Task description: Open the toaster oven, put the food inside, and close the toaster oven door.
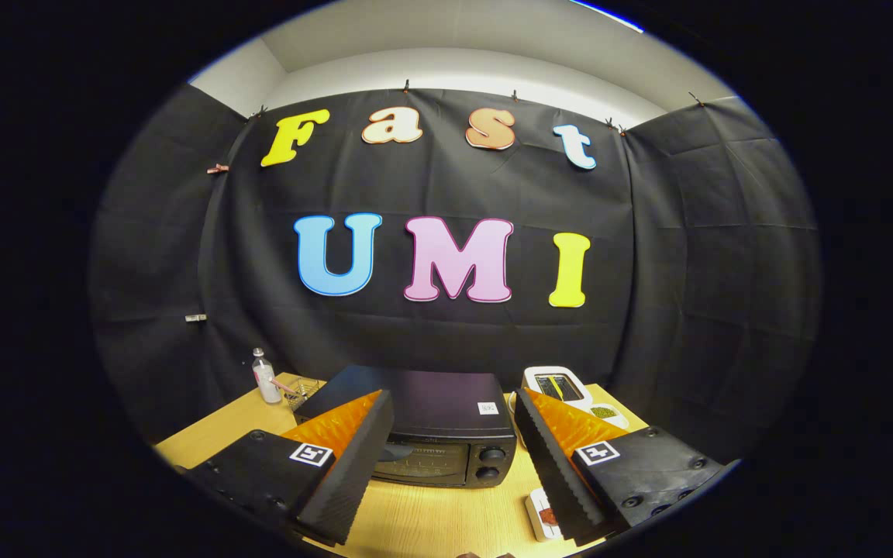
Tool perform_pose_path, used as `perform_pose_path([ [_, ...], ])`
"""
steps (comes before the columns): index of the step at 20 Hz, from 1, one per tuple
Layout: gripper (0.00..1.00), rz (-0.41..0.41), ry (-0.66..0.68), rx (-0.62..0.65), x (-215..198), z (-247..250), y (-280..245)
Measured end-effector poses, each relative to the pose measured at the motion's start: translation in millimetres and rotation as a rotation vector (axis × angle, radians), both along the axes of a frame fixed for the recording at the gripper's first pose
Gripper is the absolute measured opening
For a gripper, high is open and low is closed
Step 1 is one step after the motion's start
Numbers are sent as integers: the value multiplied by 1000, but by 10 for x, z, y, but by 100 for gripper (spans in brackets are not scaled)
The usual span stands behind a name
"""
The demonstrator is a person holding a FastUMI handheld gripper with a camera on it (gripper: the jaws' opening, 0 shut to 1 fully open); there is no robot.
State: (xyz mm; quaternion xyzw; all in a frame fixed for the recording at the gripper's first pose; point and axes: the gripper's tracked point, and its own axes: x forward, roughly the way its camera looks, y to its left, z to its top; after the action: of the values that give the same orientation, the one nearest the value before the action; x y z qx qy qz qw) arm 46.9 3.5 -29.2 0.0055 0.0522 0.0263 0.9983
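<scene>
Gripper view: hand-held gripper (454,434) fingers spread wide w/ nothing held, toaster oven (431,434) door closed just ahead.

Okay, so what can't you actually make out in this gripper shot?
- Toaster oven: the left finger of the open hand-held gripper covers the door's left part.
- Food packet: half behind the right finger, contents unclear.
- Wire basket beside the bottle: too small to tell contents.
- White toaster: base hidden by the right finger.

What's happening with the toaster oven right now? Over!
Gripper open, holding nothing, above the table. Toaster oven just ahead between the fingers, door shut. Food packet on table by one finger. Nothing blocking.
</scene>
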Motion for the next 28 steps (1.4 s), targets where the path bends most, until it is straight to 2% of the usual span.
perform_pose_path([
  [13, 98, 50, 191, 41, 625, -809, 628],
  [20, 98, 85, 277, 25, 820, -1278, 1027],
  [24, 98, 65, 356, 7, 824, -1568, 1122],
  [25, 98, 62, 315, -5, 834, -1502, 1142],
  [28, 98, 53, 317, 10, 864, -1527, 1158],
])
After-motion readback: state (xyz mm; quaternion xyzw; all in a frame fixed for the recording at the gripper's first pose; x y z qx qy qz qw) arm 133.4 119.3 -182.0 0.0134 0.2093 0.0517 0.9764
